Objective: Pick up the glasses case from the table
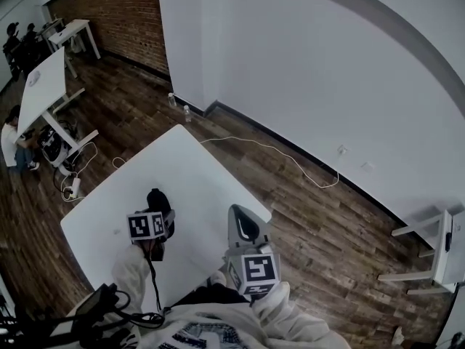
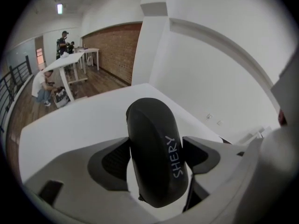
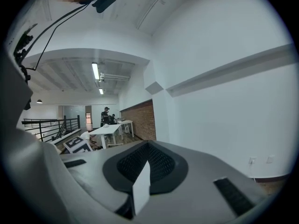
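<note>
A black oval glasses case (image 2: 154, 125) with white lettering stands on end between the jaws of my left gripper (image 2: 158, 155), whose dark pads (image 2: 114, 160) press on both of its sides. In the head view the case (image 1: 157, 198) sticks out ahead of the left gripper (image 1: 156, 213) over the near left part of the white table (image 1: 182, 166). My right gripper (image 1: 243, 227) hovers over the table's near right edge, pointing roughly level. Its jaws are shut with nothing between them, as the right gripper (image 3: 145, 167) view shows.
A white cable (image 1: 290, 158) trails across the wooden floor beyond the table. Two small bottles (image 1: 187, 112) stand by the wall corner. Another white desk (image 1: 43, 93) with a seated person (image 1: 11, 140) is at far left. White furniture (image 1: 436, 253) stands at right.
</note>
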`<state>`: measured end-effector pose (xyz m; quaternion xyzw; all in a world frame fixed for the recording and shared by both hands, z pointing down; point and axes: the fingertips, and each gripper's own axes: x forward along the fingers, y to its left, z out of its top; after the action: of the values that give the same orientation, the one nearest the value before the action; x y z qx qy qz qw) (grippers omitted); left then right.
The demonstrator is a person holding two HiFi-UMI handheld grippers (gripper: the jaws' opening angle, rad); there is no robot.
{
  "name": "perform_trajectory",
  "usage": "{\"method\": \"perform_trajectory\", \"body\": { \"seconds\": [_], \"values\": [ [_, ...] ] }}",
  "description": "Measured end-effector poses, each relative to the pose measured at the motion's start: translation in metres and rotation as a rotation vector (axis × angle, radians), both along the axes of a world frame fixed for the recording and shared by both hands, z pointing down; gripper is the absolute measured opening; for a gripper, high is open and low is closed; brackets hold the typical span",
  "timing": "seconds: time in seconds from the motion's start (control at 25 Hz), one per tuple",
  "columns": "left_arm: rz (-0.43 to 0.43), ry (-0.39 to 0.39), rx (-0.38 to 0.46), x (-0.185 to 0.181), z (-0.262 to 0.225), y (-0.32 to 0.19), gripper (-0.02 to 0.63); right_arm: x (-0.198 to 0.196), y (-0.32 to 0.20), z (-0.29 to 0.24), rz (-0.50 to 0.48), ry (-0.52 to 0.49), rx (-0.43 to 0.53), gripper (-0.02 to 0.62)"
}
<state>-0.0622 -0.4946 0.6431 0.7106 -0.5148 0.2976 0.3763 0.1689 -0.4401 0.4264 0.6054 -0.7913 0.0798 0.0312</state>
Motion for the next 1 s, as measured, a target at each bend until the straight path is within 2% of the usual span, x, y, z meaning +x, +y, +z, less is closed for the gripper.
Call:
{"method": "perform_trajectory", "body": {
  "seconds": [0.12,0.24,0.36,0.52,0.68,1.0],
  "values": [
    [0.089,-0.021,0.182,-0.005,-0.07,0.005,0.365,-0.016,-0.003,-0.003,-0.034,-0.007,0.012,0.006],
    [0.15,-0.082,0.378,-0.008,-0.133,0.01,0.364,-0.027,-0.011,-0.005,-0.068,-0.013,0.019,0.006],
    [0.132,-0.105,0.537,-0.02,-0.18,0.02,0.364,-0.045,-0.013,-0.005,-0.106,-0.028,0.012,0.006],
    [0.086,-0.125,0.701,-0.036,-0.223,0.033,0.362,-0.06,-0.013,-0.008,-0.136,-0.027,0.019,0.006],
    [0.085,-0.168,0.775,-0.035,-0.253,0.041,0.359,-0.065,-0.015,-0.011,-0.146,-0.026,0.02,0.006],
    [0.099,-0.169,0.786,-0.034,-0.247,0.04,0.359,-0.062,-0.016,-0.015,-0.148,-0.017,0.038,0.005]
  ]
}}
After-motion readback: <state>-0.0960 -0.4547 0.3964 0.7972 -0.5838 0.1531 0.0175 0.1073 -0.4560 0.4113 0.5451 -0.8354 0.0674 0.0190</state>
